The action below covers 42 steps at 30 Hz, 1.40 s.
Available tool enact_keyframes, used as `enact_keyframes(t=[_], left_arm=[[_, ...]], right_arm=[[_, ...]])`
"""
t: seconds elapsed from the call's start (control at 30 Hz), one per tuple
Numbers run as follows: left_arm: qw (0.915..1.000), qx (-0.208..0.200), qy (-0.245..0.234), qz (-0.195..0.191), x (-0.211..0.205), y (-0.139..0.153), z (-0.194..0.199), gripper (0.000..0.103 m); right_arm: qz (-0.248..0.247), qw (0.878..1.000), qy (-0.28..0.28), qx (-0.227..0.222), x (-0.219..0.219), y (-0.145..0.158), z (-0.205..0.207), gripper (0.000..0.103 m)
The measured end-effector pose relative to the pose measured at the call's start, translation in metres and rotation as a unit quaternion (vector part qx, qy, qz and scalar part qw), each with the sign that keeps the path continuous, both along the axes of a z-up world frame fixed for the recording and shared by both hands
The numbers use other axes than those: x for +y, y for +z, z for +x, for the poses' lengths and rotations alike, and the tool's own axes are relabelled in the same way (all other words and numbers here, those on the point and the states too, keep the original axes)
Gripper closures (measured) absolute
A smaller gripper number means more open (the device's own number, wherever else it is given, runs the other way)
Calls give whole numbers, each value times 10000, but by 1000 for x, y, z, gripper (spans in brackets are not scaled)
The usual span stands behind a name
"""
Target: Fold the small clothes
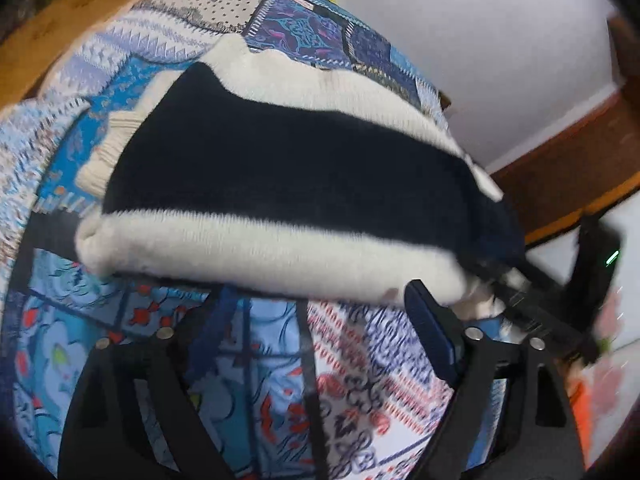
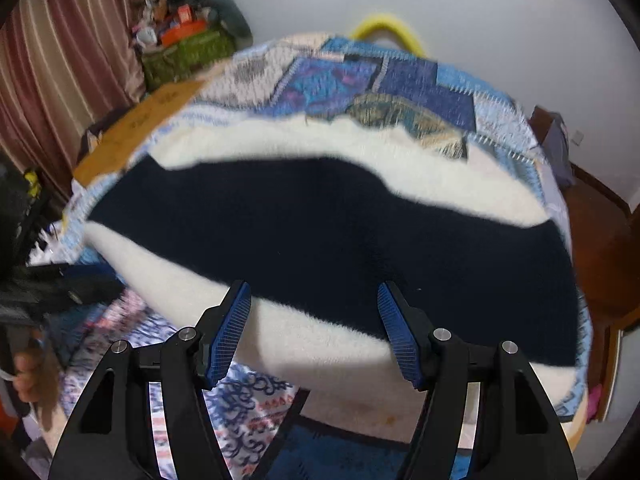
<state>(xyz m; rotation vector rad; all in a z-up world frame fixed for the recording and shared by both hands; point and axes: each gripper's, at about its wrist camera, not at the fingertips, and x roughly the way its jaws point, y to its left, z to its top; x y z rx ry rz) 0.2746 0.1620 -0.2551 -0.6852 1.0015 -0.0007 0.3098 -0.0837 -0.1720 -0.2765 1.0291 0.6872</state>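
Sweater: a cream and navy striped knit sweater lies folded on the patchwork bedspread.
Right gripper: jaws wide apart, empty, at the sweater's near cream edge.
Left gripper: spread open, gripping nothing, beside the sweater.

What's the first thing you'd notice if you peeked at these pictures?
The big fuzzy sweater with its wide dark stripe between cream bands, spread across the middle. Under it lies a patchwork quilt full of blue, white and red patterns. At the bottom, the right tongs stand open at the sweater's near edge, blue pads showing.
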Motion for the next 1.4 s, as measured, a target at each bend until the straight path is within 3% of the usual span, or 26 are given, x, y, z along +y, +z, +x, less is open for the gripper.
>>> enact_keyframes(t=[0.17, 0.3, 0.43, 0.5, 0.6, 0.73, 1.0, 1.2, 1.4], left_arm=[[9973, -60, 488, -538, 30, -14, 17, 12], [9882, -8, 1092, -1077, 60, -25, 32, 13], [9806, 14, 1482, -1286, 81, -31, 46, 27], [9840, 165, 1527, -898, 84, -29, 51, 68], [9899, 86, 1334, -476, 83, -16, 52, 76], [9905, -182, 1285, 447, 81, 24, 42, 78], [9660, -1115, 1609, 1689, 58, 130, 26, 79], [9656, -1519, 836, 1939, -19, 170, 57, 79], [9645, -1600, -107, 2098, -114, 171, 106, 79]], right_arm=[[108, 9999, 58, 76, -7, -6, 1, 40], [176, 9997, 95, 157, -9, -8, 1, 40], [240, 9995, 80, 175, -10, -8, -1, 40], [277, 9993, 94, 226, -9, -6, -1, 40], [339, 9990, 149, 260, -15, 5, -2, 40], [417, 9991, -50, 31, -41, 26, -3, 40], [275, 9973, -664, 119, -95, 14, 3, 40], [536, 9954, -650, 454, -93, -6, 6, 41], [708, 9937, -665, 558, -97, -9, 5, 41]])
